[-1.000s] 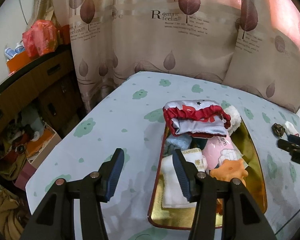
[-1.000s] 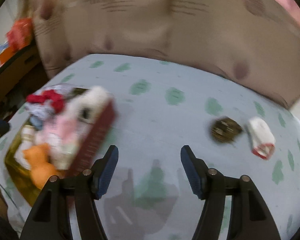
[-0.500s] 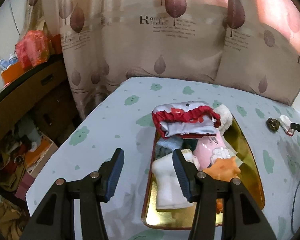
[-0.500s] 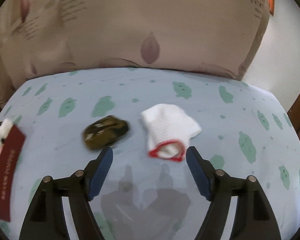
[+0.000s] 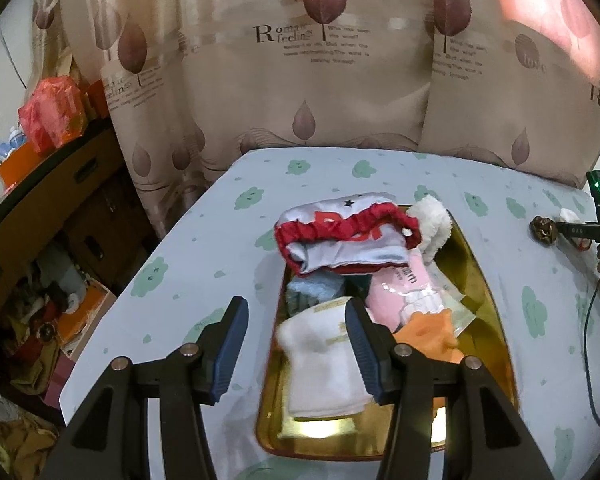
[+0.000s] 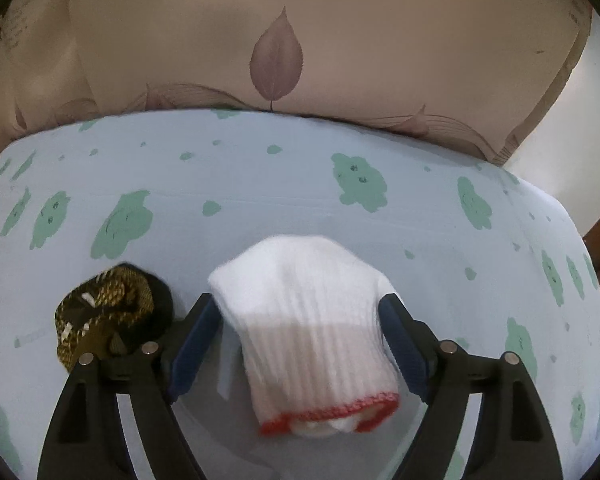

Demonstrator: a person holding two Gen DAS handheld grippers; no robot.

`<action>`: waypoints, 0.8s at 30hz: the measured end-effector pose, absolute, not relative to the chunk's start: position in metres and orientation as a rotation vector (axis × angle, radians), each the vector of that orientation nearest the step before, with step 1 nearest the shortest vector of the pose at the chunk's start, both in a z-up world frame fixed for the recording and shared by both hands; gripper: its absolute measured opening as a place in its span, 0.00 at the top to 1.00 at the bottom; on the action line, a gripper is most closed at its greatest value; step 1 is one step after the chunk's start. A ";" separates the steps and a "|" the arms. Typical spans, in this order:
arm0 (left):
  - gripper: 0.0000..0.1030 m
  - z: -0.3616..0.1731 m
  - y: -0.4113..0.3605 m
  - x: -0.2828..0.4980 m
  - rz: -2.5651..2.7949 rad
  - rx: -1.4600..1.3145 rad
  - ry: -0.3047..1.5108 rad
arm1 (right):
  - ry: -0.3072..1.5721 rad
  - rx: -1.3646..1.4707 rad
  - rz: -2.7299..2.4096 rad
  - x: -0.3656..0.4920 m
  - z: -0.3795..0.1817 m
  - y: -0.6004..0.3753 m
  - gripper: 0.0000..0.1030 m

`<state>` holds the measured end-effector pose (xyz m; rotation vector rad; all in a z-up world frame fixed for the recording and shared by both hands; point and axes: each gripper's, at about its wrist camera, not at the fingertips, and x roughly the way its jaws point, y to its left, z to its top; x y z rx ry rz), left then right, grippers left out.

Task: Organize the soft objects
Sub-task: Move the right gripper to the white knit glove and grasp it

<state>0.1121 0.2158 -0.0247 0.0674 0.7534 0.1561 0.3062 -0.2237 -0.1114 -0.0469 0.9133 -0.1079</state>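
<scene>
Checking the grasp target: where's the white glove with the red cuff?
Right wrist view: white glove lies on the tablecloth between the open jaws, dark patterned bundle just left.

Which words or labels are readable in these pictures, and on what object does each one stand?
"Romantic feelings" in large letters: curtain.
"love": curtain, on a round motif at the right.
Small lines beside "Romantic feelings": too small to read.
Red letters on the grey and red cloth: folded, unreadable.
Dark print on the pink packet: partly hidden, unreadable.
Gold print on the white towel: blurred.
</scene>
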 end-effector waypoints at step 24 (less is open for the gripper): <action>0.50 -0.017 0.109 0.117 -0.035 0.116 0.757 | 0.874 -0.005 -0.128 0.212 -0.103 -0.261 0.68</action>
